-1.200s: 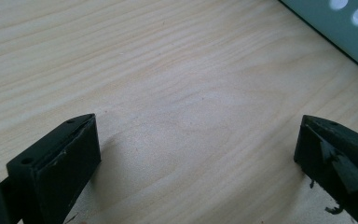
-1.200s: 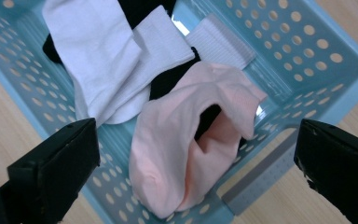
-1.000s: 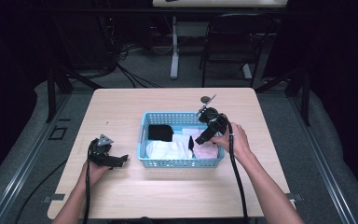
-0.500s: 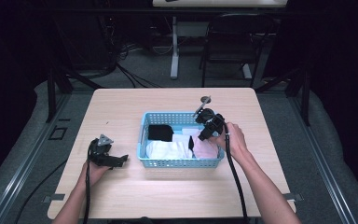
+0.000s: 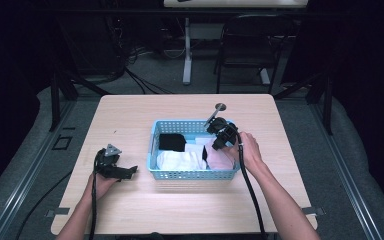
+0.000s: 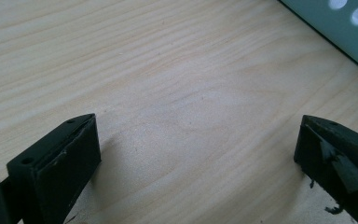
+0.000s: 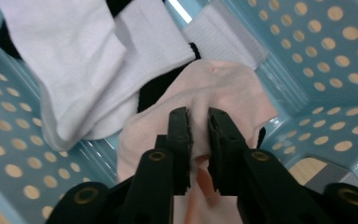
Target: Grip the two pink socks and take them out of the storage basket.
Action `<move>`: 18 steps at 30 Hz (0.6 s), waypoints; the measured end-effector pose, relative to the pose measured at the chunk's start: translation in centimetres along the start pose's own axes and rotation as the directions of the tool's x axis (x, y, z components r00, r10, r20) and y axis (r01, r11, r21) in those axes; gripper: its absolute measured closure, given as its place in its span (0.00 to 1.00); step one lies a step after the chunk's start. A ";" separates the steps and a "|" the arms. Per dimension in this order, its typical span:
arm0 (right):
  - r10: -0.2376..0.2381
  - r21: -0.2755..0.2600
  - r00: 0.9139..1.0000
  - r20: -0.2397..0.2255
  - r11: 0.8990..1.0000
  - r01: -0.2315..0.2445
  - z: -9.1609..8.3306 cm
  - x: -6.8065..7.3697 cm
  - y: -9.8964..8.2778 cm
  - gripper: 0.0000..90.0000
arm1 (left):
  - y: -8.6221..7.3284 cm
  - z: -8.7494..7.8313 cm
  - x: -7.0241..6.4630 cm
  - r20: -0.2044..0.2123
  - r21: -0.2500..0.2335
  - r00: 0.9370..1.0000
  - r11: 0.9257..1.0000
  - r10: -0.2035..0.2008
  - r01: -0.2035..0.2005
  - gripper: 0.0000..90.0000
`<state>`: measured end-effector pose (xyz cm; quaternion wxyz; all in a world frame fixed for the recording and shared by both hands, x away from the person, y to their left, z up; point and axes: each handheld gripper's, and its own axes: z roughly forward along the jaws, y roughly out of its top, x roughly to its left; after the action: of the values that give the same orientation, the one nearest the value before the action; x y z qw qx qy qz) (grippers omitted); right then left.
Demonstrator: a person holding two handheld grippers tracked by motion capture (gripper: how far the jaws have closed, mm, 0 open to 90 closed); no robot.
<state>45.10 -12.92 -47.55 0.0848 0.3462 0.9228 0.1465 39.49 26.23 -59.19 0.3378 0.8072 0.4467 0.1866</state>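
Right hand-held gripper [image 7: 198,140] pinches fold of pink sock [image 7: 223,93] inside blue basket [image 5: 155,145], at its right end. Sock hangs below jaws, long axis toward basket floor. Left hand-held gripper [image 5: 114,167] rests on worktop [image 5: 130,120] beside basket, jaws spread, empty.

Pale pink sock [image 7: 223,93], bunched, lifted in blue basket [image 7: 335,60]

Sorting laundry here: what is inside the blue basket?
The blue perforated plastic basket holds white socks, a black cloth and a pale pink sock pinched by the right gripper. Anything beneath is covered.
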 end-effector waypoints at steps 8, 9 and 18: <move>0.028 -0.075 0.999 -0.037 0.997 -0.030 -1.7 0.0 0.0 0.93 | 0.0 0.0 0.0 0.003 0.002 1.000 1.000 0.000 0.000 0.00; 0.033 -0.079 0.999 -0.039 0.996 -0.036 -1.9 0.0 0.1 0.93 | 0.0 0.0 0.0 0.003 0.001 1.000 1.000 0.001 -0.001 0.00; 0.081 -0.143 0.994 -0.070 0.986 -0.091 -4.0 -0.7 -0.1 0.92 | 0.0 0.0 0.0 0.003 0.001 1.000 1.000 0.000 0.000 0.00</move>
<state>44.56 -14.30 -43.81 0.0739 0.3738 0.8960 0.2279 39.50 26.24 -59.18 0.3379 0.8077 0.4462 0.1853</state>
